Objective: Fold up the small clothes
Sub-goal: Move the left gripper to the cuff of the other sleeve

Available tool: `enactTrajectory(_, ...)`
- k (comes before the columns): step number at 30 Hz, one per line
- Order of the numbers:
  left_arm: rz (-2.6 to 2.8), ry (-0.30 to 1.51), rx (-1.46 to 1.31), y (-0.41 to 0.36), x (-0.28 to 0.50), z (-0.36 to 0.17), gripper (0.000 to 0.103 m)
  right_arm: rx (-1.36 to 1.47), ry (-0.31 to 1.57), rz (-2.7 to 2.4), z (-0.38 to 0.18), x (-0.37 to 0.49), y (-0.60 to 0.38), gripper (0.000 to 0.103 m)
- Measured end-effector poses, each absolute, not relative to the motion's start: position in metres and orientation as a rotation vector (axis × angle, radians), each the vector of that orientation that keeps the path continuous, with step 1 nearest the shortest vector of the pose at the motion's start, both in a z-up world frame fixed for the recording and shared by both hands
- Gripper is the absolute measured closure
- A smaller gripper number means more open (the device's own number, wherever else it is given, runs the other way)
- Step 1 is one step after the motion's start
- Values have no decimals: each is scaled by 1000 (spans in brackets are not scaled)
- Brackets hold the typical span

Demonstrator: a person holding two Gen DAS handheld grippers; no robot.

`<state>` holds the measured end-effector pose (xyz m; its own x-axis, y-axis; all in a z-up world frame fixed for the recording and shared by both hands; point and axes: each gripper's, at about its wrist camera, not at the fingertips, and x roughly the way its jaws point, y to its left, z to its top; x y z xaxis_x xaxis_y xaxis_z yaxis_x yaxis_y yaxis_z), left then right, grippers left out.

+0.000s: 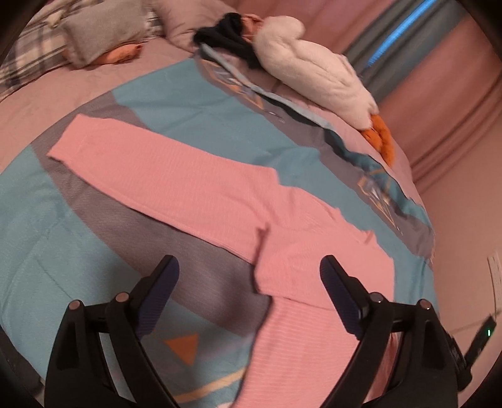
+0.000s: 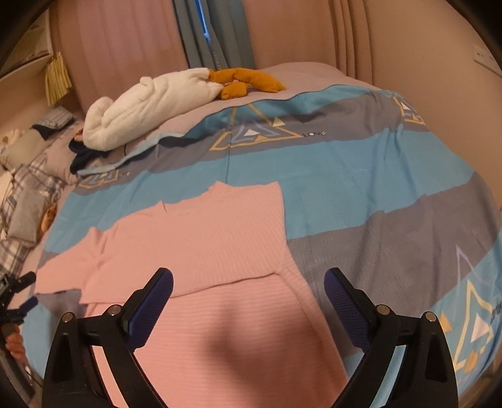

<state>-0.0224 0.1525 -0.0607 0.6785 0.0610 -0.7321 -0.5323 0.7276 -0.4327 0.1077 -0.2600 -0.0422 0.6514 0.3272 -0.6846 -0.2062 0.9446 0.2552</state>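
At the bottom of the left wrist view we see our left gripper (image 1: 249,266) with its jaws spread wide and nothing between the 2 pads; they hang above the bedding without touching it. Just beyond the pads lies the pink top (image 1: 219,201), spread flat on the blue and grey bedspread (image 1: 62,219). Its body fills the lower centre and lower right of the frame, with a folded edge crossing it near the right finger, and 1 long sleeve runs out toward the upper left.

In the right wrist view our right gripper (image 2: 248,273) also stands wide at the bottom of the frame, empty, with the pink top (image 2: 204,238) directly below and ahead of it. A fold line crosses the cloth just past the pads, and the far part reaches up to the centre of the frame. A sleeve trails off to the left edge, where the other gripper (image 2: 18,298) shows small and dark.

Further back, the bedspread (image 2: 360,175) carries triangle patterns. A white plush toy (image 2: 147,106) with orange feet lies near the far edge of the bed, in the upper left of this view and the upper right of the left view. Dark clothes (image 1: 226,28) sit beside it. Pillows (image 1: 100,34) lie at the upper left, and curtains (image 2: 216,31) hang behind the bed.
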Motion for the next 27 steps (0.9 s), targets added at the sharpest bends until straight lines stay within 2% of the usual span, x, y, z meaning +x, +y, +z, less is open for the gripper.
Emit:
enactTrajectory(9, 500, 725, -757, 197, -43, -66, 11, 204, 773, 323, -43, 93, -256, 7)
enactTrajectory(18, 636, 717, -809, 247, -60, -82, 13, 188, 816, 312, -56, 80, -248, 7)
enactTrajectory(25, 718, 710, -856, 276, -64, -101, 30, 205, 829, 292, -58, 78, -252, 7)
enactTrajectory(27, 745, 705, -878, 281, -69, -104, 32, 205, 824, 285, -57, 76, -254, 7)
